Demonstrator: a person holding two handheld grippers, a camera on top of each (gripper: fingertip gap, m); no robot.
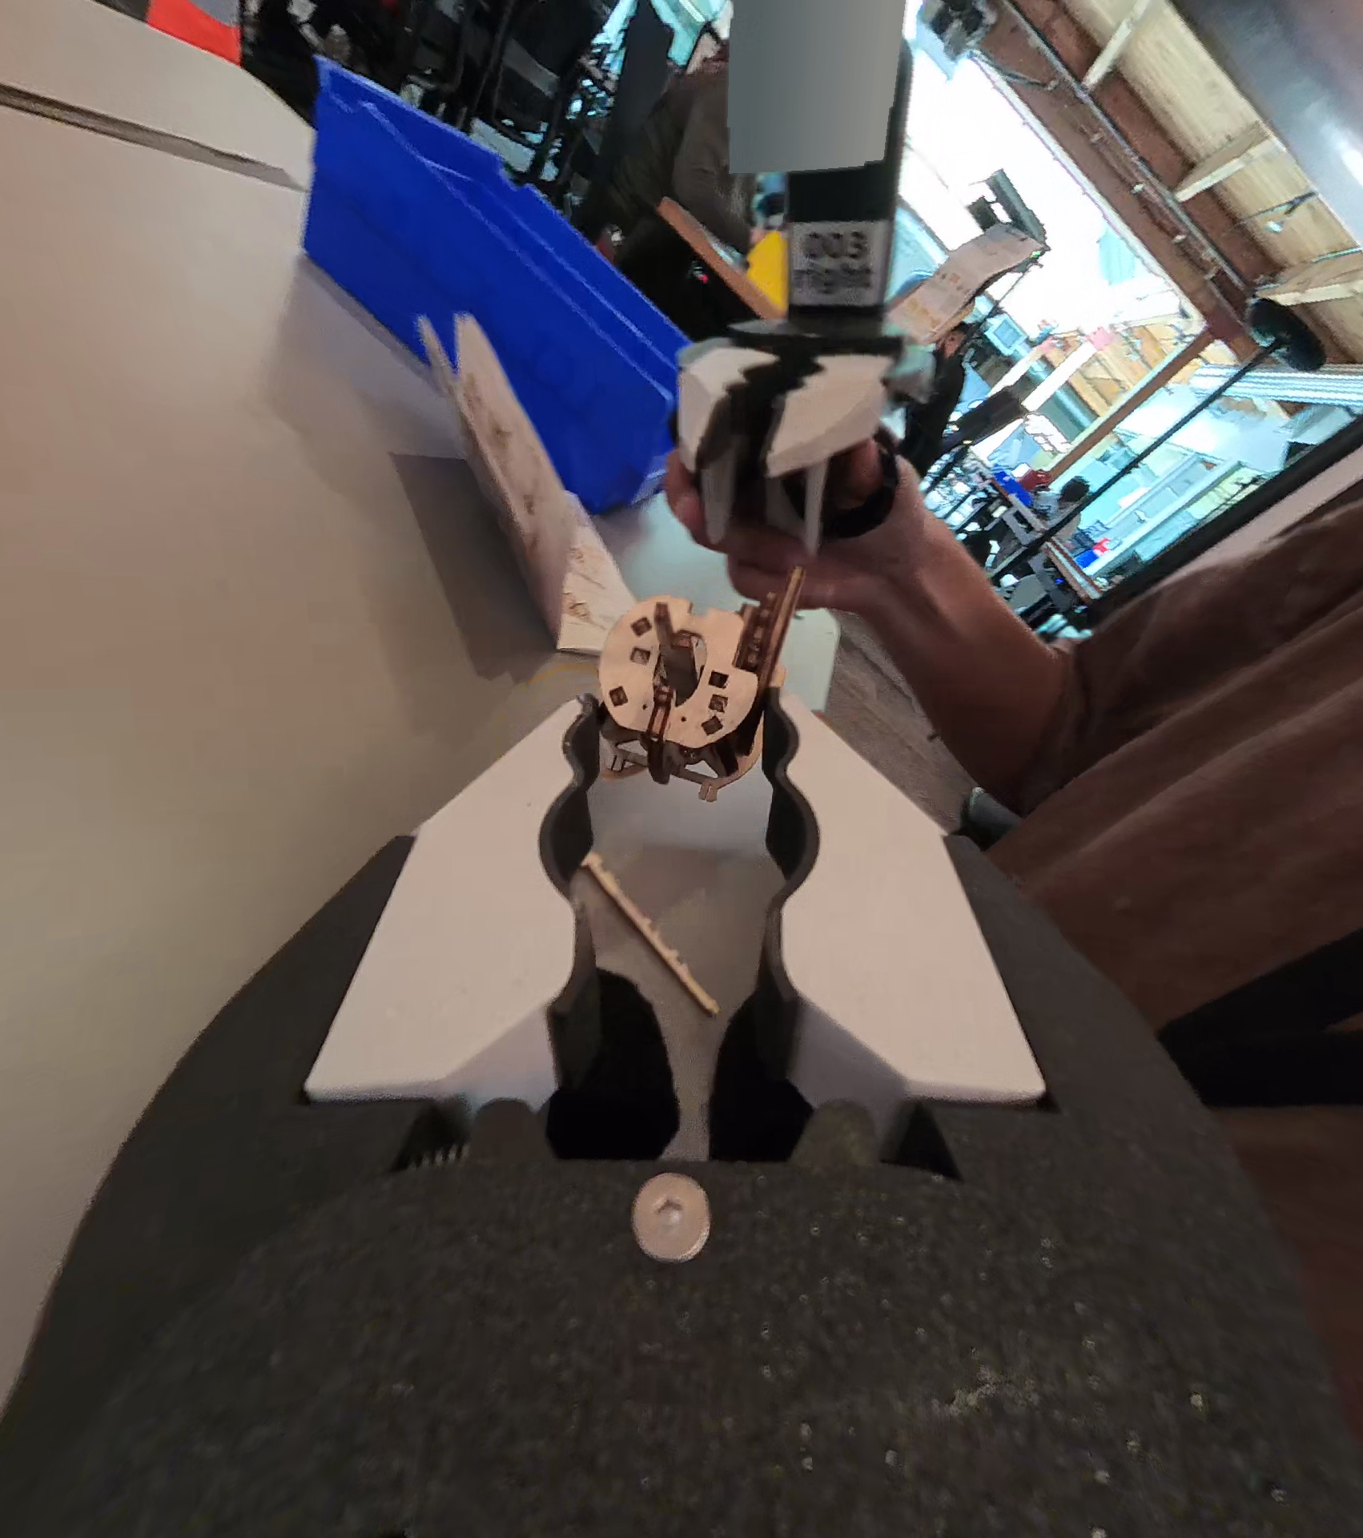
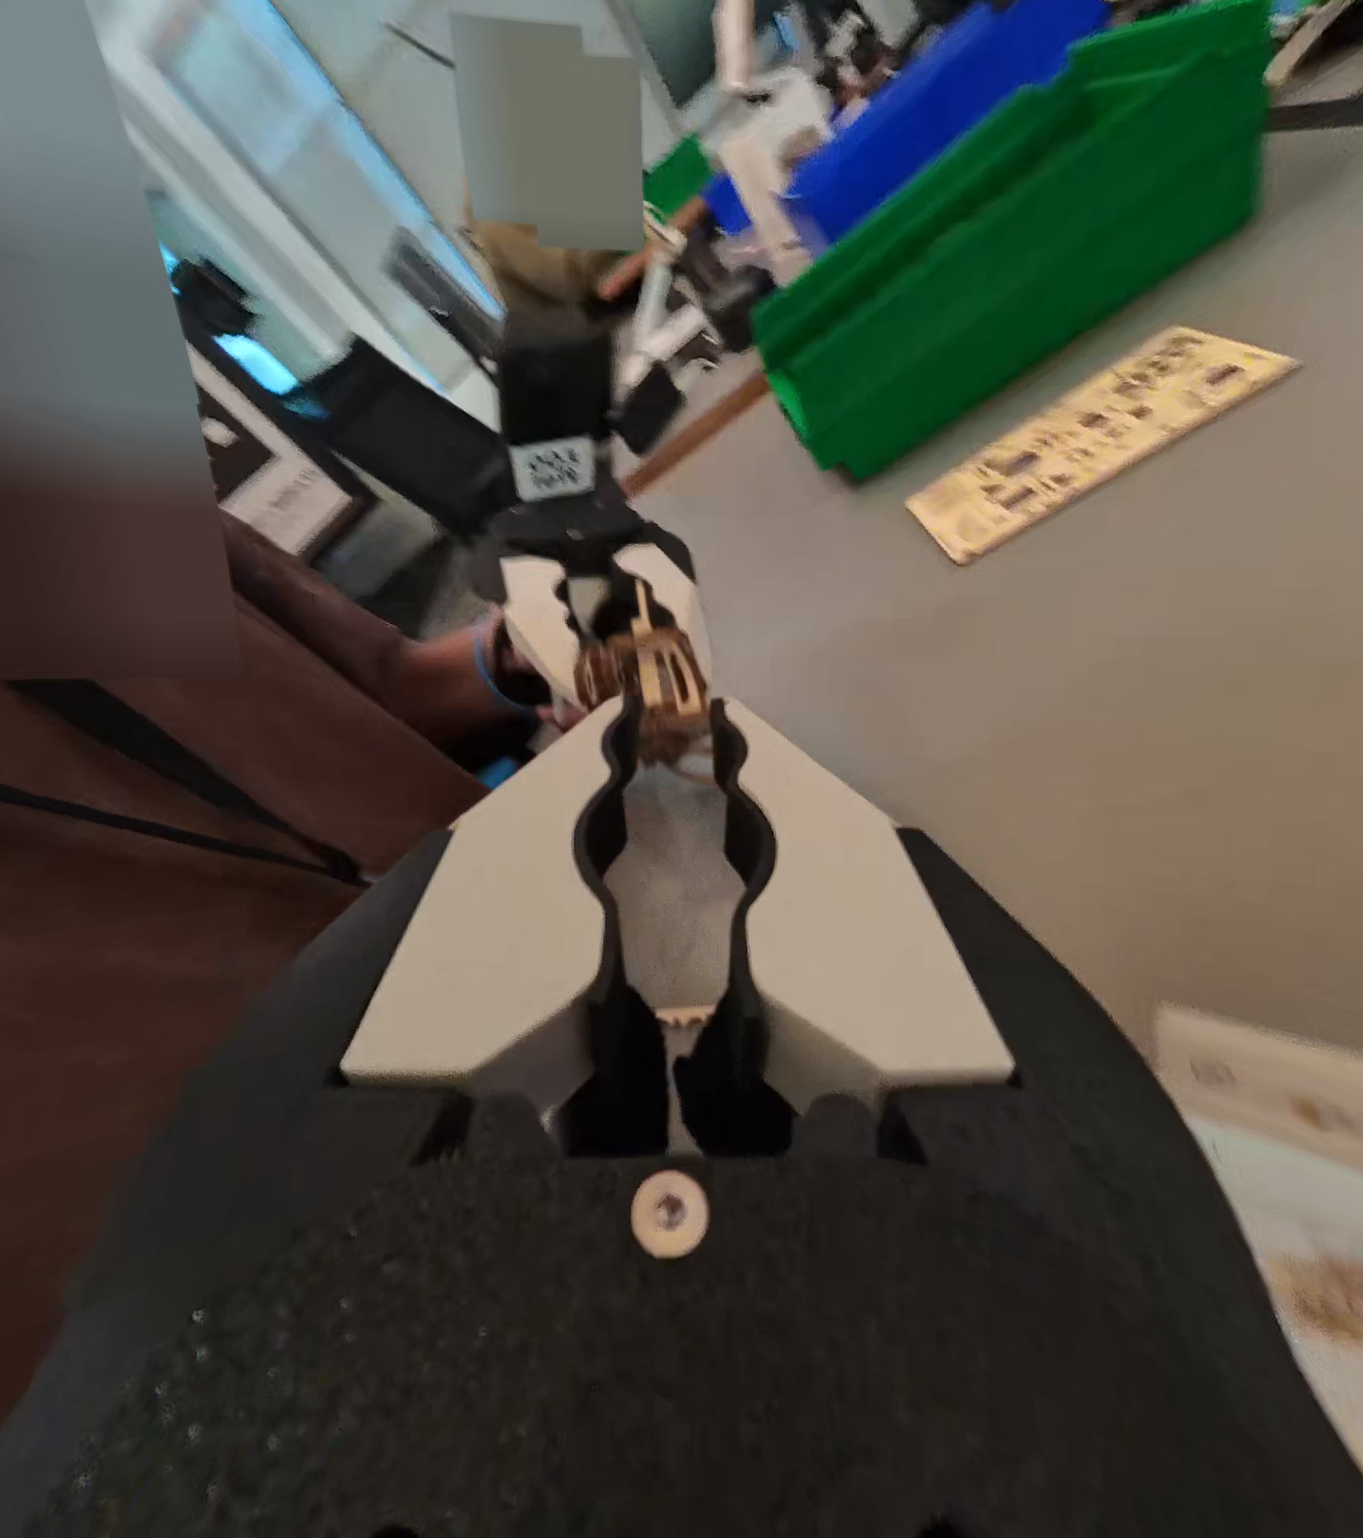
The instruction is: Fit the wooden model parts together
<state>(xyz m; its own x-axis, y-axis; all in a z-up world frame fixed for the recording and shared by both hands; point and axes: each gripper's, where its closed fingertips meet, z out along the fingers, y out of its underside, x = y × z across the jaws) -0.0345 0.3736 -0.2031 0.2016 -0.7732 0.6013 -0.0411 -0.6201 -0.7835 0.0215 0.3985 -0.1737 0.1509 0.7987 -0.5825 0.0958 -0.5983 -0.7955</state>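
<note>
Right wrist view blurred; right claw (image 1: 786, 533) pinches ladder-like strip (image 1: 770, 628), contact hard to make out. Left claw (image 1: 674, 732) pinches wooden model (image 1: 674, 678) at its tips, model's underside hidden. Toothed strip (image 1: 649, 936) lies on counter (image 1: 121, 582) below. Blue bin (image 1: 478, 275) at 11 o'clock, part sheets (image 1: 512, 466) beside it.

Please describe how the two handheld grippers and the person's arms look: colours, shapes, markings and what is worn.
Each gripper has a rough black body with a silver screw, and two pale grey wedge fingers lined with wavy black pads. The left gripper matches the right gripper. Seen from the other side, each carries a black block with a white coded label. The person wears a brown sleeve, a black wristband and a blue wristband.
</note>
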